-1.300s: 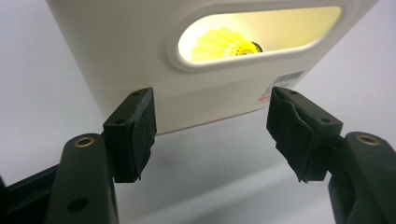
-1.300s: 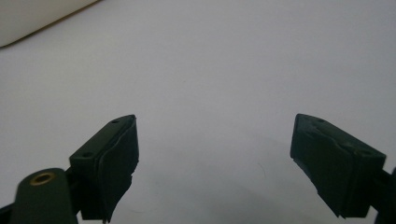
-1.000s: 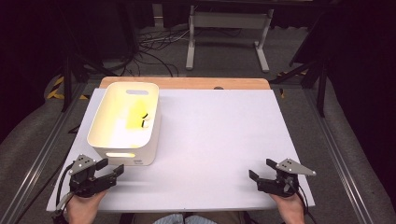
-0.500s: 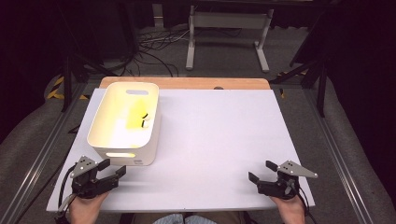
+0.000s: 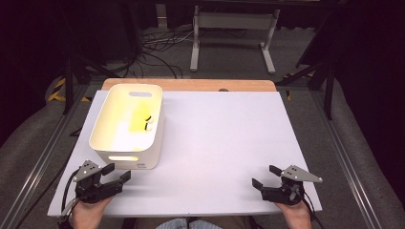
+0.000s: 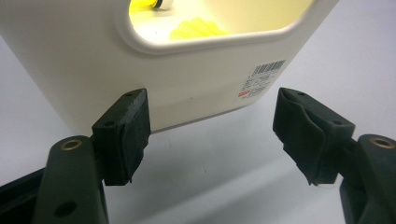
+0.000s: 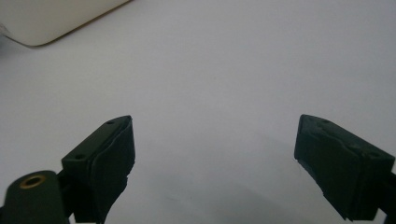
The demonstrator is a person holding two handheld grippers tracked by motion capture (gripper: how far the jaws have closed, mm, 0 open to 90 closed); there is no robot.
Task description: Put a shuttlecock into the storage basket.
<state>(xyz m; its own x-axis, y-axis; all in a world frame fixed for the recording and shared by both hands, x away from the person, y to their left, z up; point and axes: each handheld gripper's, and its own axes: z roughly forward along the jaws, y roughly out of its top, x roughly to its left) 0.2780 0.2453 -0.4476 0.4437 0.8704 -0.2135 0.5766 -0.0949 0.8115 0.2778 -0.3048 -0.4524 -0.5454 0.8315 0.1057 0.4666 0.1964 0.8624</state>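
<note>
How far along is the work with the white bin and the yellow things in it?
Yellow items already lie inside the white bin on the table. Nothing is in hand: the left gripper, whose jaws have just been opening, stands empty before the bin's near wall; the right gripper is open over bare tabletop. Nothing loose remains outside.

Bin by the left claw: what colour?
White bin, its inside glowing yellow; shows best in the high view.

A white board [image 5: 215, 143] covered a wooden tabletop [image 5: 191, 85], whose edge showed at twelve o'clock. Beyond it stood a pale metal stand [image 5: 231, 33], with black cables [image 5: 157, 47] strewn at eleven o'clock on grey floor [image 5: 363, 143].
</note>
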